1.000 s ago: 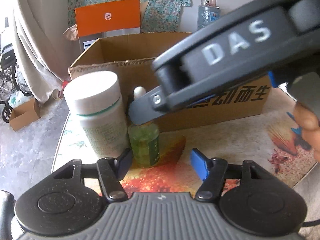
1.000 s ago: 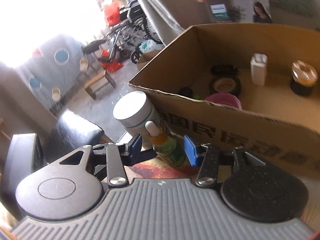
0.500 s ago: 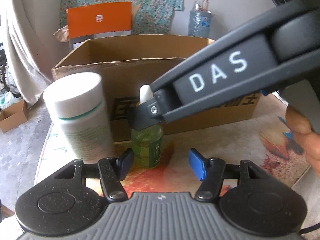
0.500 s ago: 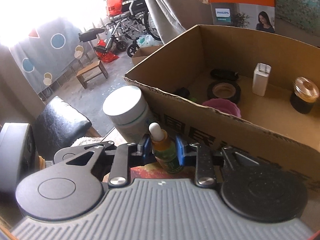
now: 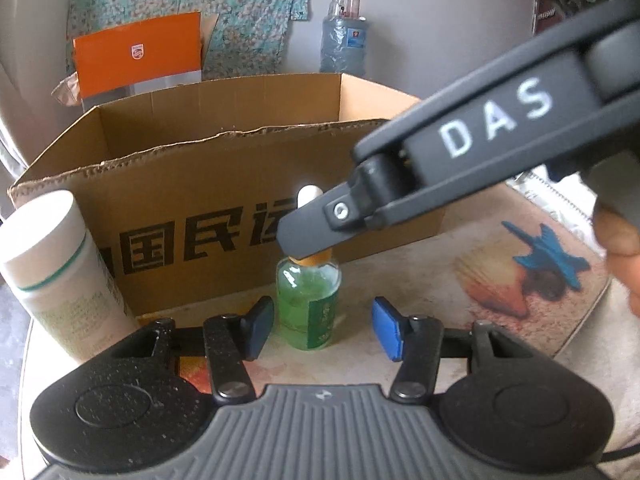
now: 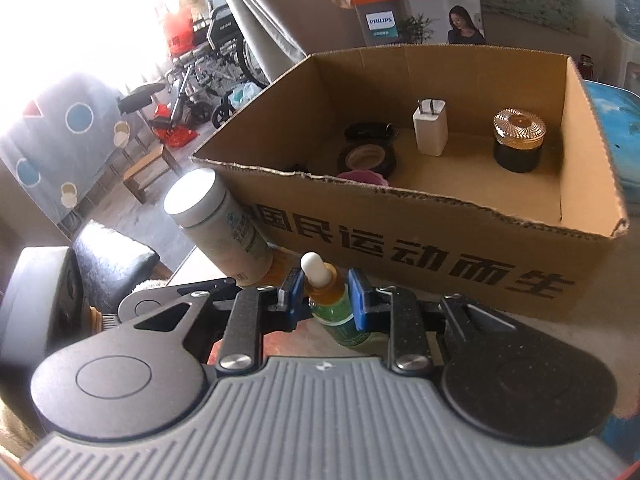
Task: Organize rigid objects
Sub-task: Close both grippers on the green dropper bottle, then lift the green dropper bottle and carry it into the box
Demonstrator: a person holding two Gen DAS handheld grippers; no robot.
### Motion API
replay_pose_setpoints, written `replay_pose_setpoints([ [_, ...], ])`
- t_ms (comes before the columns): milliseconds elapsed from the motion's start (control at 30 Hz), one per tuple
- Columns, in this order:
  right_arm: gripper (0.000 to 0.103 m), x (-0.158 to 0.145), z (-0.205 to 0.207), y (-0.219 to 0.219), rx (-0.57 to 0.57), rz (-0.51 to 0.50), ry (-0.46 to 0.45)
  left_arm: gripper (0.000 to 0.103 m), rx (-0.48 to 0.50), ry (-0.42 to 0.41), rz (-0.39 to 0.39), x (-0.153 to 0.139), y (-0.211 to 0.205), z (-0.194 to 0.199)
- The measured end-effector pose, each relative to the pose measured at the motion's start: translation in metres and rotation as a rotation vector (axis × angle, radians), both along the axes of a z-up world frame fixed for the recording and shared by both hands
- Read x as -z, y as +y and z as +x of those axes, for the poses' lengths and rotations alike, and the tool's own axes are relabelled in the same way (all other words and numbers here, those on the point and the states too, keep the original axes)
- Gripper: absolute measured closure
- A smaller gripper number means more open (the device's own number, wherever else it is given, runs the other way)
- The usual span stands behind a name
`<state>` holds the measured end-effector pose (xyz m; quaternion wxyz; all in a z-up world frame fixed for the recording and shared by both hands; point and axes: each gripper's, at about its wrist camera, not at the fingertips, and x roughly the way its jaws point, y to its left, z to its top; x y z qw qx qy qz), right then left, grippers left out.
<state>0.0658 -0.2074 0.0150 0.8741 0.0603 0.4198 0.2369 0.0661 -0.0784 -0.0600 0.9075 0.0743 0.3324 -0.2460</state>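
Observation:
A small green dropper bottle (image 5: pixel 308 308) with a white bulb stands on the table in front of the cardboard box (image 5: pixel 224 184). My right gripper (image 6: pixel 326 298) is shut on the dropper bottle (image 6: pixel 340 316), its blue pads pinching the orange neck. In the left wrist view the right gripper's black finger (image 5: pixel 304 232) crosses that neck. My left gripper (image 5: pixel 324 332) has its jaws closing around the bottle's body, with a gap on both sides. A tall white bottle (image 5: pixel 60 272) stands to the left, against the box (image 6: pixel 400 232).
Inside the box are a white charger plug (image 6: pixel 430 132), a dark jar with a gold lid (image 6: pixel 518 140) and a tape roll (image 6: pixel 366 158). An orange carton (image 5: pixel 138 54) stands behind it. The table's left edge drops to the floor, with a black stool (image 6: pixel 112 256) beside it.
My right gripper closed on the dropper bottle's neck. The left gripper slid left until the bottle sits between its fingers, and its jaws narrowed.

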Motion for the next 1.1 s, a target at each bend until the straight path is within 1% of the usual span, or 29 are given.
replay_pose_setpoints([
  [133,0.079,-0.003,0.000,-0.001,-0.004,-0.002,-0.014,0.057,-0.014,0.031,0.036,0.006,-0.007,0.009],
  [167,0.079,-0.003,0.000,0.001,-0.005,-0.006,-0.016,0.059,-0.018,0.041,0.037,0.007,-0.007,0.011],
  [333,0.080,-0.002,0.004,0.006,-0.009,-0.018,-0.018,0.063,-0.030,0.068,0.036,0.010,-0.008,0.015],
  [433,0.080,0.000,0.006,0.005,-0.002,0.001,-0.002,0.069,-0.038,0.071,0.042,0.008,-0.009,0.017],
  [733,0.081,0.000,0.009,0.002,0.012,0.028,0.019,0.070,-0.047,0.090,0.034,0.003,-0.011,0.019],
  [1100,0.081,-0.002,0.008,-0.001,0.023,0.026,0.027,0.070,-0.041,0.100,0.024,-0.001,-0.011,0.023],
])
